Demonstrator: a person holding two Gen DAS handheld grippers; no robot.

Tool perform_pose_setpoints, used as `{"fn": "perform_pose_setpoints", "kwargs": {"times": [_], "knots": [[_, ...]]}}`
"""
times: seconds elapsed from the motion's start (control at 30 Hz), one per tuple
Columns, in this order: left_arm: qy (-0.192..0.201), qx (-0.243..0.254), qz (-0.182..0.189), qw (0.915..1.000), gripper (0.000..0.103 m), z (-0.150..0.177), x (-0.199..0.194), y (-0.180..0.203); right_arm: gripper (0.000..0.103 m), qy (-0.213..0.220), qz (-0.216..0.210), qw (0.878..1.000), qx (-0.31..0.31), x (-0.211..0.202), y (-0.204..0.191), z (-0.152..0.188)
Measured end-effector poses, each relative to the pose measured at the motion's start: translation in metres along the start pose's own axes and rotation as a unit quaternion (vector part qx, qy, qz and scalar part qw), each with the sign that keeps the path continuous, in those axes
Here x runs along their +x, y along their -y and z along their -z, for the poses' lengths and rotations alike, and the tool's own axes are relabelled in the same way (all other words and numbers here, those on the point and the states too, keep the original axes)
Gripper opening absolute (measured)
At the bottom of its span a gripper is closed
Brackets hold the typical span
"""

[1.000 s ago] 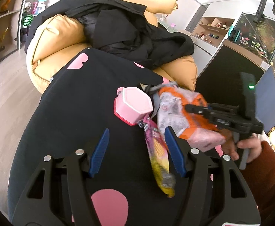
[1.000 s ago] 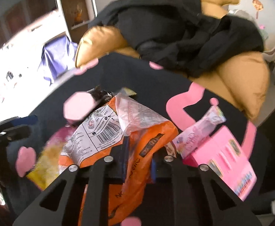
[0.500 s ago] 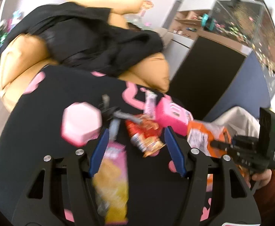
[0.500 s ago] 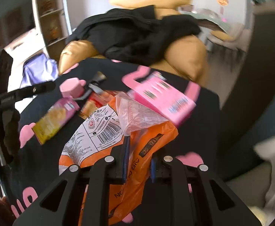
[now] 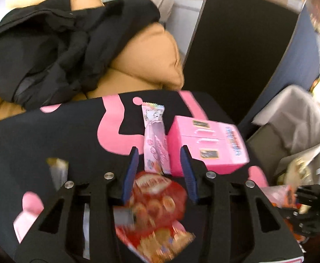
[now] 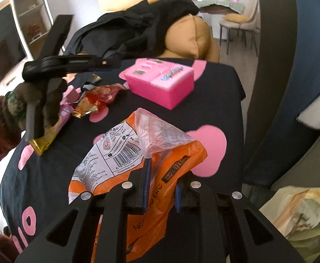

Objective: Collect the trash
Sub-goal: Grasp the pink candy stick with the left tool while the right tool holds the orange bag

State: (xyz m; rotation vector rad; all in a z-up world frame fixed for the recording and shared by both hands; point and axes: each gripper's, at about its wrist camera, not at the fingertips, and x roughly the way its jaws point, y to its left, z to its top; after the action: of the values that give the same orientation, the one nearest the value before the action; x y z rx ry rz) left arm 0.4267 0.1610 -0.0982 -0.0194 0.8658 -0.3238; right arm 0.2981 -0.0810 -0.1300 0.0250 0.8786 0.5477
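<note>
My left gripper (image 5: pixel 158 171) hovers over the black cloth (image 5: pixel 76 135) with pink shapes, its jaws closing. A red snack wrapper (image 5: pixel 157 199) lies under and between the blue pads (image 5: pixel 130 173), which are not pressing on it. A pink candy wrapper (image 5: pixel 154 135) reaches in from ahead. My right gripper (image 6: pixel 161 186) is shut on an orange and white snack bag (image 6: pixel 120 157), near the cloth's right edge. In the left wrist view that bag (image 5: pixel 286 194) shows at the lower right. A yellow and purple wrapper (image 6: pixel 50 131) lies by the left hand.
A pink box (image 5: pixel 208 144) stands right of the candy wrapper. A bin with a pale liner (image 5: pixel 295 127) sits off the cloth's right edge, with rubbish inside (image 6: pixel 302 210). Behind are tan cushions (image 5: pixel 155 61) under a black jacket (image 5: pixel 61 43) and a dark cabinet (image 5: pixel 236 54).
My left gripper swept right from the pink hexagonal box to the red and pink wrappers, and its jaws narrowed. The right gripper carried the orange bag right, toward the bin.
</note>
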Motion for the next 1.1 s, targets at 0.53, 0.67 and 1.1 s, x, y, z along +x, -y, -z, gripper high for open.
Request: {"fn": "perform_pose_setpoints", "kwargs": {"times": [0.53,0.67,1.1], "knots": [[-0.068,-0.013,-0.034,0.9970,0.009,0.000,0.041,-0.005,0.018,-0.002,-0.017,1.000,0.010,0.007,0.001,0.007],[-0.038,-0.034,-0.039,0.9979,0.001,0.012,0.016,-0.005,0.018,0.004,-0.017,1.000,0.005,0.002,-0.003,0.006],[-0.006,-0.042,0.025,0.9988,0.049,0.013,-0.018,-0.003,0.018,0.012,-0.010,1.000,-0.018,-0.005,-0.018,0.009]]}}
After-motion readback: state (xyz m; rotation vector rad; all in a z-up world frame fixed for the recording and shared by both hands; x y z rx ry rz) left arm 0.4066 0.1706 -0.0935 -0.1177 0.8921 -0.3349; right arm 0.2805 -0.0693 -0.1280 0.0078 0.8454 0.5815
